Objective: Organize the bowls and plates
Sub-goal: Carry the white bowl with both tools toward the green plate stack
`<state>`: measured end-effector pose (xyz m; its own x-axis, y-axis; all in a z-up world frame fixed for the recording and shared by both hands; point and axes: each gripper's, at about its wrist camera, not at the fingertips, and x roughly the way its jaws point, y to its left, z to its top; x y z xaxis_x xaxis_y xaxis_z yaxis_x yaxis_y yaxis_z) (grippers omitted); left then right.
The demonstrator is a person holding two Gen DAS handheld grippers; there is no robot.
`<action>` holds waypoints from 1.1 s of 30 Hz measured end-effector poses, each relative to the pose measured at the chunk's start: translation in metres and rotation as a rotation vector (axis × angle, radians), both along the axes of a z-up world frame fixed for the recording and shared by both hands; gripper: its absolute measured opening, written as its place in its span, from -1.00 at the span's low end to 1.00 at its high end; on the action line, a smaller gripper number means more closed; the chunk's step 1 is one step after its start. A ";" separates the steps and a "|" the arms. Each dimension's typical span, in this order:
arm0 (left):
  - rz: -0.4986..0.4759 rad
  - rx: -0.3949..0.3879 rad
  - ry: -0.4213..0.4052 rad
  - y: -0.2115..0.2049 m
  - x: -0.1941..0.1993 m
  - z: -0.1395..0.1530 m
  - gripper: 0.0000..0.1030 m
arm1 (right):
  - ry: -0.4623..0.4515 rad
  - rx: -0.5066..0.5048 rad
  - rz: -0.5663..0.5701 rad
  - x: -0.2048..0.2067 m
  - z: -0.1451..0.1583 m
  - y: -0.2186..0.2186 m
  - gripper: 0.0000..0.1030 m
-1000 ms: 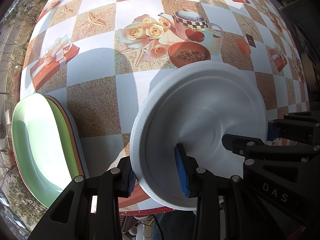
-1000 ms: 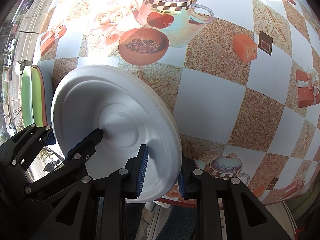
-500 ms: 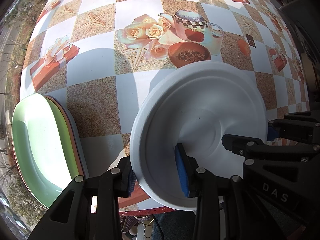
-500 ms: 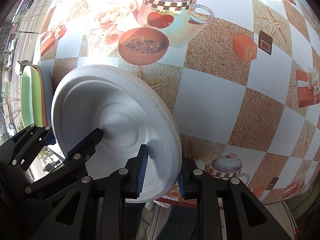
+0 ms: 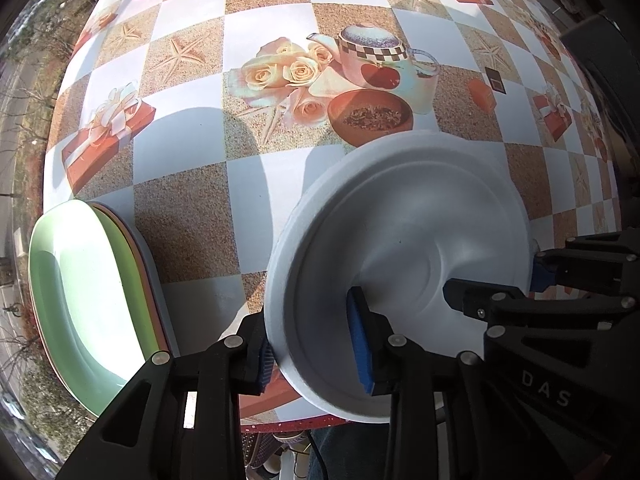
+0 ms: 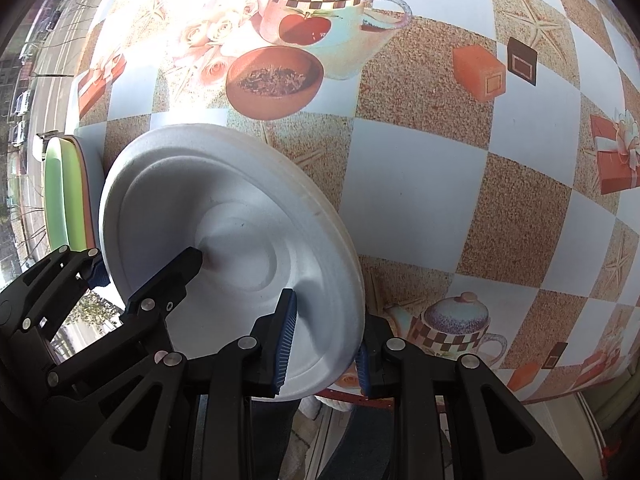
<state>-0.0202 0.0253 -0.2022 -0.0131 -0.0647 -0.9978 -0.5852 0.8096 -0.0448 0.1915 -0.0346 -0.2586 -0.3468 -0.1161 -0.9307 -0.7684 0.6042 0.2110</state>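
- Both of your left gripper's point(image 5: 316, 354) blue pads straddle the near rim of the white foam plate point(image 5: 404, 248) in the left wrist view; the jaws are closing, one pad under the rim, one inside the well.
- Your plate is round, so no long axis; its face tilts up toward you, over the near edge of the patterned table point(image 5: 192, 236).
- Left of it lies a stack of oval plates point(image 5: 84, 300), green on top, long axis running away from you.
- Right wrist view: your right gripper point(image 6: 322, 346) is clamped narrowly on the same rim, opposite side.
- The plate point(image 6: 224, 236) looks matte, ringed, clean.
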 end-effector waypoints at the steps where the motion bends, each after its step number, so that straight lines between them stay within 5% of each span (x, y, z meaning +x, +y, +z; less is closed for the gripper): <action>1: -0.002 -0.004 0.002 0.000 0.000 0.000 -0.32 | 0.001 -0.004 0.000 0.000 -0.002 0.000 -0.46; 33: -0.053 0.065 -0.047 0.019 0.040 0.045 -0.31 | -0.030 0.031 -0.034 0.027 0.036 0.000 -0.46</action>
<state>0.0197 0.0442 -0.1576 0.0322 -0.0006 -0.9995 -0.5403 0.8413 -0.0179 0.2185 -0.0346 -0.2224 -0.3216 -0.0752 -0.9439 -0.7538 0.6236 0.2072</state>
